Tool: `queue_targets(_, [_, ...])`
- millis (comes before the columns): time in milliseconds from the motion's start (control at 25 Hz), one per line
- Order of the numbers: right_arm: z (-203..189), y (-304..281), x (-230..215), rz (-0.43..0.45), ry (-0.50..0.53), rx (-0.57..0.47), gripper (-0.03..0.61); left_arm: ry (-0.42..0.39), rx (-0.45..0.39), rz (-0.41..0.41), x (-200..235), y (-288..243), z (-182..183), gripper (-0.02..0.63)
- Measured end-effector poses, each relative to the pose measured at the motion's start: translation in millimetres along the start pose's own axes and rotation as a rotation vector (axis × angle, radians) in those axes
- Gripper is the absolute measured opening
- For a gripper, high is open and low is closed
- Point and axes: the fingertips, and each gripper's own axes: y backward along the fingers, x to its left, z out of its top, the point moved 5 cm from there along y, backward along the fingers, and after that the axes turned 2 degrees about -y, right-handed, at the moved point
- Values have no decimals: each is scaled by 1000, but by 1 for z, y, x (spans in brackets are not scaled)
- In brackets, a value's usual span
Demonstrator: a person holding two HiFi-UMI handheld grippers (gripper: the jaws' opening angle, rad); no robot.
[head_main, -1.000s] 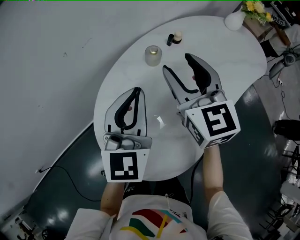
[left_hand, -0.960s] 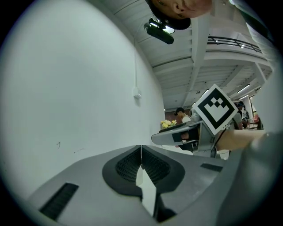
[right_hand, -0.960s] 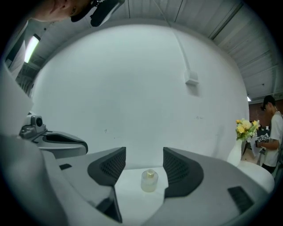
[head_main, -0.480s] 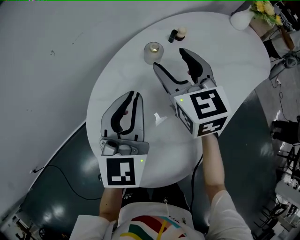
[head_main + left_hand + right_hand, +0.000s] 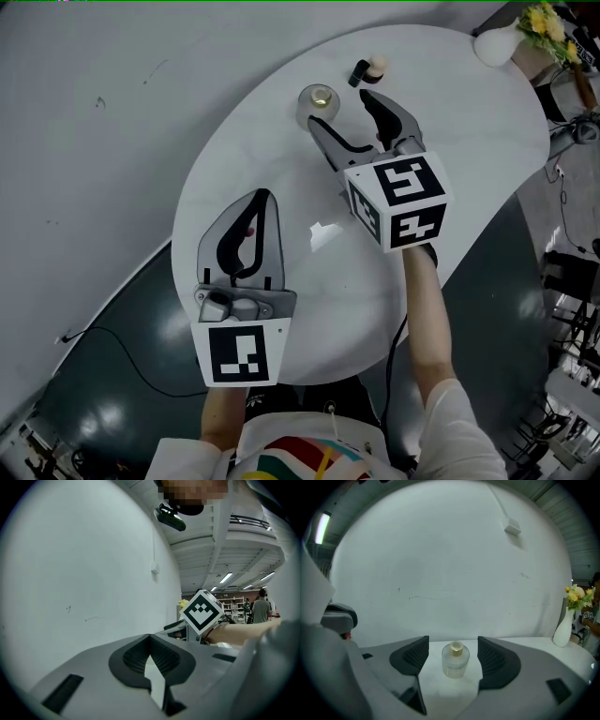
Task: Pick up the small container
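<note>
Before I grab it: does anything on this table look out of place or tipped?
Only a small black-and-cream piece, perhaps its stopper, lying on its side beside the small container, whose gold neck is open. Nothing looks spilled.

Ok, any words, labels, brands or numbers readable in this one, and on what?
No readable text anywhere.
Left marker cube, right marker cube: black-and-white square patterns, no letters.
Small container: no label shows.
Shelves in the background: signs too small and blurred.
</note>
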Motion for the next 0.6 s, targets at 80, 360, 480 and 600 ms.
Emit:
queue_targets(80, [-6,-7,-1,0,-2,13,316,7,5,4,2,0,-4,17])
queue_targets(360, [-28,-37,-7,-17,-4,62,322,30,43,36,10,0,-24,17])
queue_targets(480, [-35,-48,-8,-15,5,78,331,40,52,51,15,0,-31,17])
queue_targets(600, [-42,-57,-9,-8,-2,91,337,44,56,61,18,-2,-36,17])
